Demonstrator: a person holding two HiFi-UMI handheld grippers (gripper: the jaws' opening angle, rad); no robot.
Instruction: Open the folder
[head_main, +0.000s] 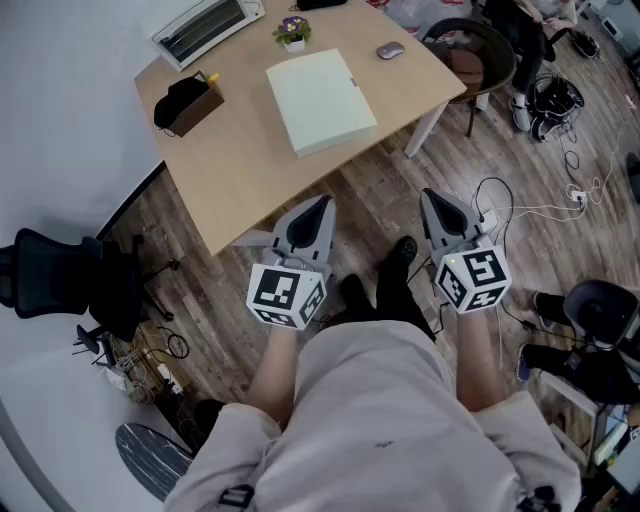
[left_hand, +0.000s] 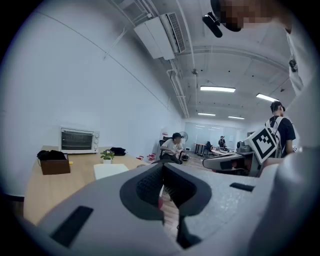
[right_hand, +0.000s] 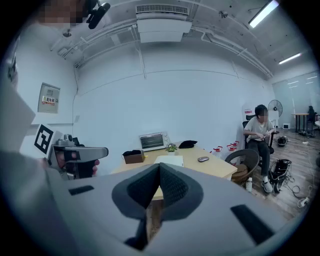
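Observation:
A pale green folder (head_main: 320, 100) lies closed and flat on the wooden table (head_main: 250, 170); it also shows as a pale slab in the left gripper view (left_hand: 111, 170) and the right gripper view (right_hand: 170, 160). My left gripper (head_main: 322, 206) hangs shut and empty short of the table's near edge. My right gripper (head_main: 430, 198) is shut too, over the floor to the right of the table corner. Both jaws meet with nothing between them (left_hand: 162, 167) (right_hand: 159, 166). Neither gripper touches the folder.
On the table stand a toaster oven (head_main: 208, 27), a brown box with a black item (head_main: 185, 104), a small potted plant (head_main: 293, 33) and a mouse (head_main: 390, 50). A round chair (head_main: 480, 55) and a seated person (right_hand: 260, 135) are at the right. Cables (head_main: 540, 205) lie on the floor.

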